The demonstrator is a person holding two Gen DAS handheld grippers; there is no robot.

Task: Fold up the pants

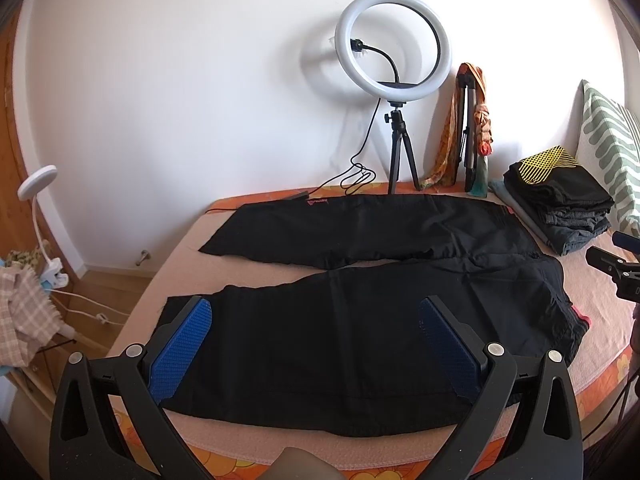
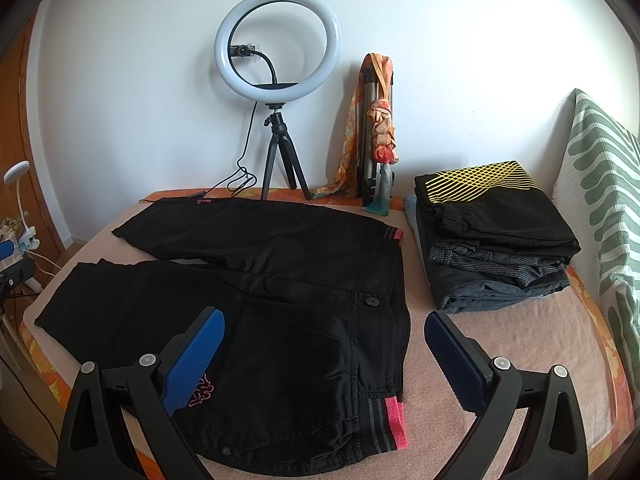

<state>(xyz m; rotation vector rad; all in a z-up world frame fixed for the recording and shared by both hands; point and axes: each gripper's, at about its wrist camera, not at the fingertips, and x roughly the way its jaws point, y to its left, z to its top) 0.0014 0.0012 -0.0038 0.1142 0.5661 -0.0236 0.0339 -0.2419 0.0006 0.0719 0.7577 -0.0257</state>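
Black pants [image 1: 340, 320] lie flat and spread on the pink-covered bed [image 1: 600, 308], legs to the left, waistband to the right. In the right wrist view the pants [image 2: 280, 320] show a pink-striped waistband [image 2: 390, 420] and a pink logo. My left gripper [image 1: 316, 344] is open above the near leg, holding nothing. My right gripper [image 2: 324, 356] is open above the waist area, holding nothing. The right gripper also shows at the right edge of the left wrist view [image 1: 618, 272].
A stack of folded clothes [image 2: 492, 236] sits at the bed's far right, beside a green-patterned pillow [image 2: 600, 208]. A ring light on a tripod [image 2: 278, 44] and a scarf-draped stand [image 2: 380, 132] stand along the back wall. A clip lamp [image 1: 38, 184] is at the left.
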